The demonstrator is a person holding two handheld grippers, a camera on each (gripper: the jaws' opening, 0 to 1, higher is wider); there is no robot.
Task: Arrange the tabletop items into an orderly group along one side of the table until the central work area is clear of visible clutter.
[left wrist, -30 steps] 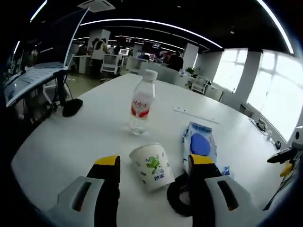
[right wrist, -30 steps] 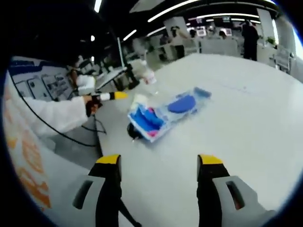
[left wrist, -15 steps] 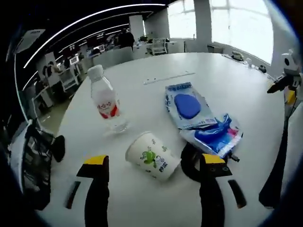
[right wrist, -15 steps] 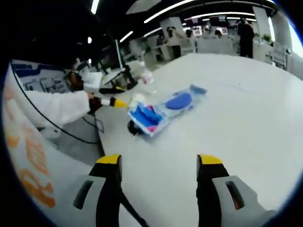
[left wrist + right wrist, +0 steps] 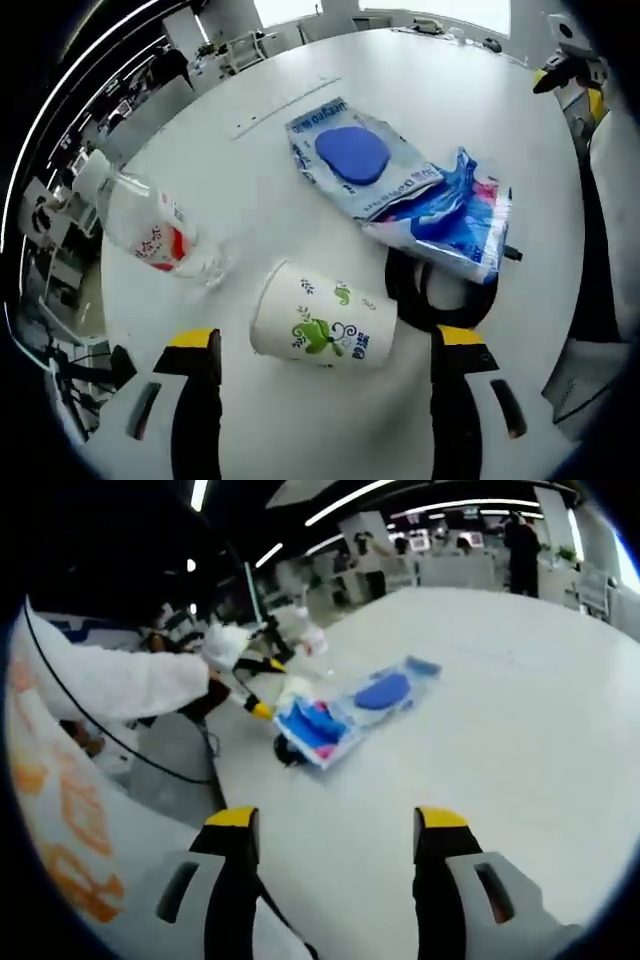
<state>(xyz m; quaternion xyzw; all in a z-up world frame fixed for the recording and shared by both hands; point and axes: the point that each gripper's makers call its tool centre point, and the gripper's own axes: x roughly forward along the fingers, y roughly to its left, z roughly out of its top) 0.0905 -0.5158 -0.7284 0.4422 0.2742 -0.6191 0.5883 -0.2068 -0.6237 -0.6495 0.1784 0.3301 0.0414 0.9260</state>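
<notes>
White tabletop (image 5: 480,100) carries 1 loose cluster. From the left: a water bottle (image 5: 150,225) lying tilted, a paper cup (image 5: 322,322) on its side, then 2 blue packets (image 5: 400,185) overlapping a black ring (image 5: 440,300). The left tool (image 5: 325,400) is wide open and empty, straddling the cup. The right tool (image 5: 325,870), also open and empty, hangs well apart. The cup may roll away or crush if pinched off-centre.
</notes>
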